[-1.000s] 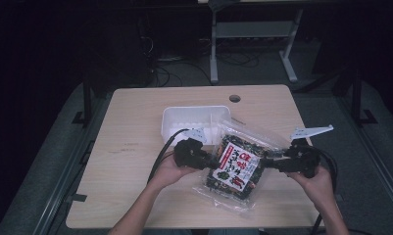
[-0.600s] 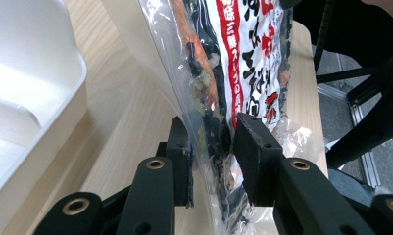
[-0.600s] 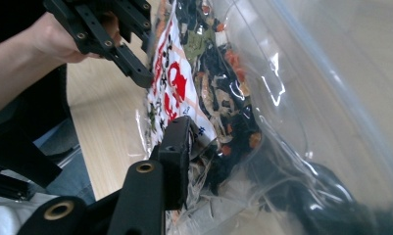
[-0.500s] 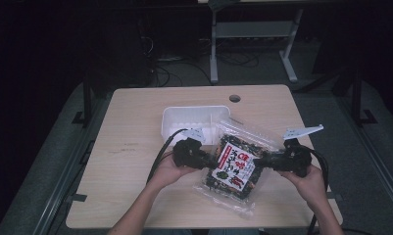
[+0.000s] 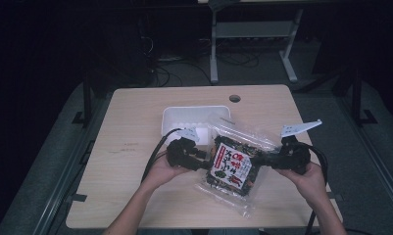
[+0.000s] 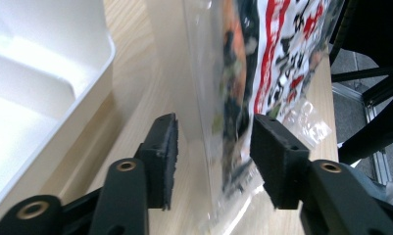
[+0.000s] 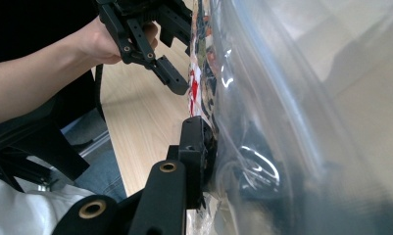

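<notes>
My left hand-held gripper straddles, unclenched, the clear printed snack bag's nine-o'clock edge; my right hand-held gripper clamps its three-o'clock edge above the pale wooden bench.

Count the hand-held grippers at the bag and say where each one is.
2. The left hand-held gripper is at the left edge of the snack bag, jaws open around it. The right hand-held gripper is at the bag's right edge, clamped on it.
</notes>
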Motion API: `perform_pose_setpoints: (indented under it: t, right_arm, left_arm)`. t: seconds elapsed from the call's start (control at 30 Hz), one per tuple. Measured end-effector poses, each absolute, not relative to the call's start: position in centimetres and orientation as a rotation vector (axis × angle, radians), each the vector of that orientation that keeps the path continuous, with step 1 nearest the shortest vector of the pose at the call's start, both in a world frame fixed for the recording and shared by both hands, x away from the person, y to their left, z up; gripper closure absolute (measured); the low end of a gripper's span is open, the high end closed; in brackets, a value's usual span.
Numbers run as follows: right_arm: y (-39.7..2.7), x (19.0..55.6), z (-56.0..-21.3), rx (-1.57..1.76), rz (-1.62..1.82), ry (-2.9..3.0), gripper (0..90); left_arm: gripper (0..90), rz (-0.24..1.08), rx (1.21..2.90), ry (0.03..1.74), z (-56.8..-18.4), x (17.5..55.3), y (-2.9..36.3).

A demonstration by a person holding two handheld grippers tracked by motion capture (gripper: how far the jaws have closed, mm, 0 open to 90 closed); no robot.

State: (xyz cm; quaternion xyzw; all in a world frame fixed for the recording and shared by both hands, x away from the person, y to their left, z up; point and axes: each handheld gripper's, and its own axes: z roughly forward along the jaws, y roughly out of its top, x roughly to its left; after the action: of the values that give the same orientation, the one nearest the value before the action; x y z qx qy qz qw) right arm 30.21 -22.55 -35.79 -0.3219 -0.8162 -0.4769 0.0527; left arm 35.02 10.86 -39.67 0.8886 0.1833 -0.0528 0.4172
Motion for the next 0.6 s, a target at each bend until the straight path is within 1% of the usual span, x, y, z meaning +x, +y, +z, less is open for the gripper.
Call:
perform_pose_setpoints:
  t: [0.03,0.1,0.13,0.23,0.6]
  right_arm:
    - [-22.4,30.1,-35.3,-0.974,-1.453,-2.505,75.0]
    - [-22.4,30.1,-35.0,-0.967,-1.456,-2.517,75.0]
    - [-22.4,30.0,-34.7,-0.966,-1.459,-2.524,75.1]
    - [-22.4,30.0,-34.2,-0.980,-1.461,-2.546,75.2]
    - [-22.2,30.1,-32.5,-1.012,-1.495,-2.583,75.5]
  left_arm:
    - [46.9,-0.118,2.234,0.468,-39.6,34.9,11.1]
    - [46.1,-0.103,2.229,0.477,-39.5,34.6,11.6]
    - [44.0,-0.088,2.236,0.488,-39.6,34.4,12.1]
    - [41.9,-0.070,2.240,0.497,-39.6,34.1,12.6]
    - [39.7,0.014,2.276,0.530,-39.6,32.5,15.5]
